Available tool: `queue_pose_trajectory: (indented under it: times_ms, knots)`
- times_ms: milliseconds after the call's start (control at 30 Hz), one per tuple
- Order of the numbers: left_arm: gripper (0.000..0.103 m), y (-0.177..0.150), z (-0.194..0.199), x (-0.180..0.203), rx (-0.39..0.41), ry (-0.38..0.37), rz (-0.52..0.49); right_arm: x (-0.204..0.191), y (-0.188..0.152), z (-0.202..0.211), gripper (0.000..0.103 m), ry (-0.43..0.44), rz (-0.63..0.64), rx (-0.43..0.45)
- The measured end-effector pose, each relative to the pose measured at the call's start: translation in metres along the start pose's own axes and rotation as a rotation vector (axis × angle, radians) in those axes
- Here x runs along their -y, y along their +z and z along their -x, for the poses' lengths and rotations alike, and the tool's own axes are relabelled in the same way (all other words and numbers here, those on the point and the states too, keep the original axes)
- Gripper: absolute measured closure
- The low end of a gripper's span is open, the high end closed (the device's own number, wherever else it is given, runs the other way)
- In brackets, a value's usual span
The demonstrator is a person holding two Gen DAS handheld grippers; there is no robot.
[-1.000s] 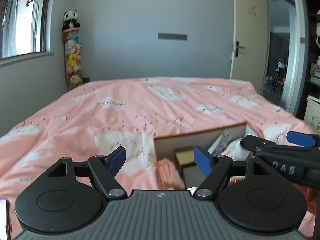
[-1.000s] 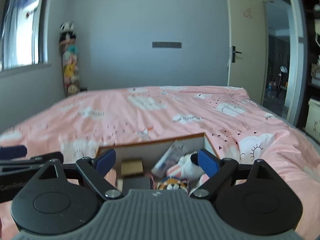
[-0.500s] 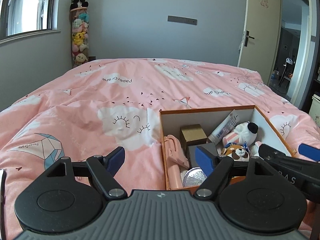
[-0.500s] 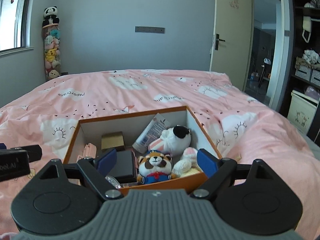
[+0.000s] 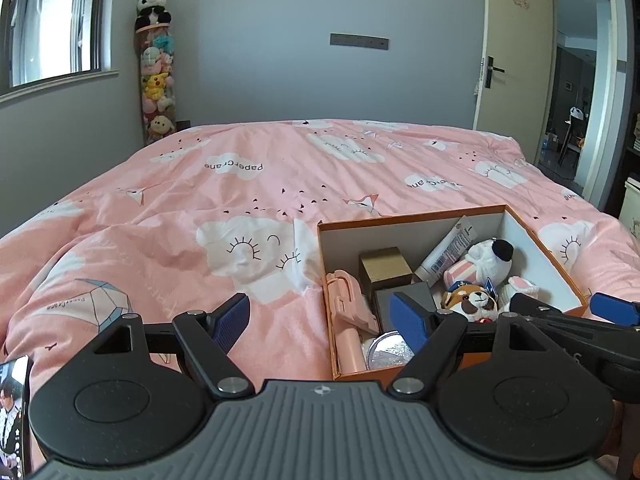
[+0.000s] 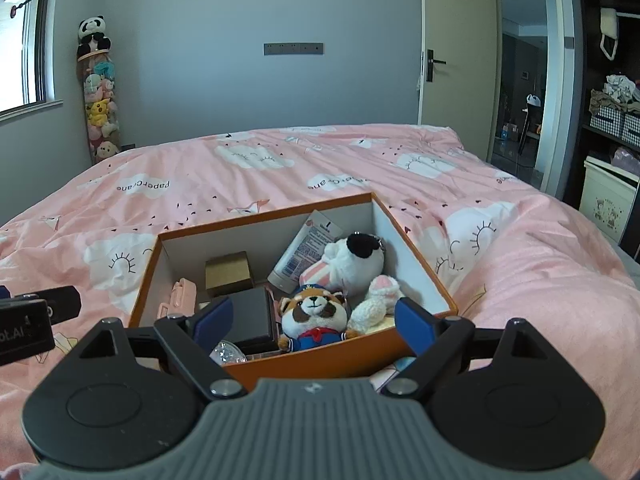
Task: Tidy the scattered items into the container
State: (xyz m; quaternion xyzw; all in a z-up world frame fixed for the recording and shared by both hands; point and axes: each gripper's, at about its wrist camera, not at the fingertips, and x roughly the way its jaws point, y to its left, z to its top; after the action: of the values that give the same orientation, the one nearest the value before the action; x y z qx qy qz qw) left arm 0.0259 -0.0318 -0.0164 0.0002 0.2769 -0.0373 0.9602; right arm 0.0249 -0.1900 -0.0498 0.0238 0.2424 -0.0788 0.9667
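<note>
Dim daylight from left window (image 5: 52, 32), fisheye-warped edges

The pink bedspread (image 5: 248, 184) beyond and to the left of the orange box (image 6: 412, 240) is unobstructed as far as the wall. Inside the box little room is left: the floor is crowded by a red panda toy (image 6: 316, 312), a white plush (image 6: 356, 264), a tube (image 6: 304, 248), a gold box (image 6: 229, 272), a dark case (image 6: 250, 316) and a pink object (image 5: 348, 308). Access is only offered from above, over the walls.
</note>
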Motion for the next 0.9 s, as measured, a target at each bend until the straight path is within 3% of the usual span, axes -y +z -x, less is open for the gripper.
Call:
queue_pose_trajectory:
  times_ms: [133, 400, 900]
  knots:
    - [0.012, -0.002, -0.005, 0.003, -0.02, -0.005, -0.017, -0.003, -0.002, -0.003, 0.013, 0.021, 0.011, -0.014]
    - [0.012, -0.012, -0.023, 0.002, -0.133, 0.008, -0.024, -0.009, -0.009, -0.014, 0.013, 0.034, 0.03, -0.076]
    - [0.012, -0.019, -0.035, 0.0, -0.191, 0.002, -0.022, -0.013, -0.017, -0.026, 0.012, 0.024, 0.04, -0.136]
